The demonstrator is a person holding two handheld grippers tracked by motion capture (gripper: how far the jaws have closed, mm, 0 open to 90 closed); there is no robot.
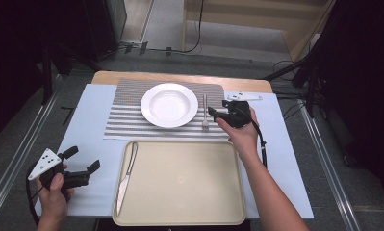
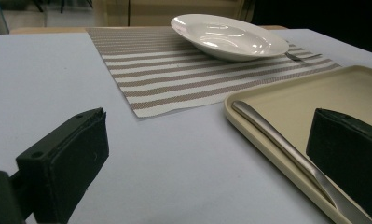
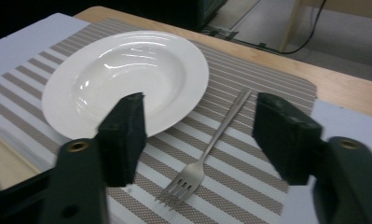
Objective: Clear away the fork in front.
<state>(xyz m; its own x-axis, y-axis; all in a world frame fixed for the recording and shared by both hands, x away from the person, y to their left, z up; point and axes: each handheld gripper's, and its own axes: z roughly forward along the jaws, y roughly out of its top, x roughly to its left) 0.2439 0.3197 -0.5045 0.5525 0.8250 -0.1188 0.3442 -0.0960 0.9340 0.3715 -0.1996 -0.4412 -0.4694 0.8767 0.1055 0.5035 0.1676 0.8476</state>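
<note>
The left gripper (image 1: 81, 160) is held off the tray's (image 1: 180, 219) left edge over the pale table cover (image 1: 86, 103), jaws released and empty, parted wide with nothing between them. Just to its right the knife (image 1: 126, 176) lies inside the tray along that left edge, long axis running from near edge to far edge, blade toward the person. Beyond the tray, the white plate (image 1: 169, 105) sits on the striped placemat (image 1: 127, 115). Right of the plate, on the placemat's right margin, the fork (image 3: 207, 150) lies parallel to the knife, tines toward the person. The right gripper (image 3: 197, 135) hangs directly above the fork, jaws part-way closed, straddling the shaft without contact. The right hand is judged much the nearer to the fork, with the jaws set across its long axis.
</note>
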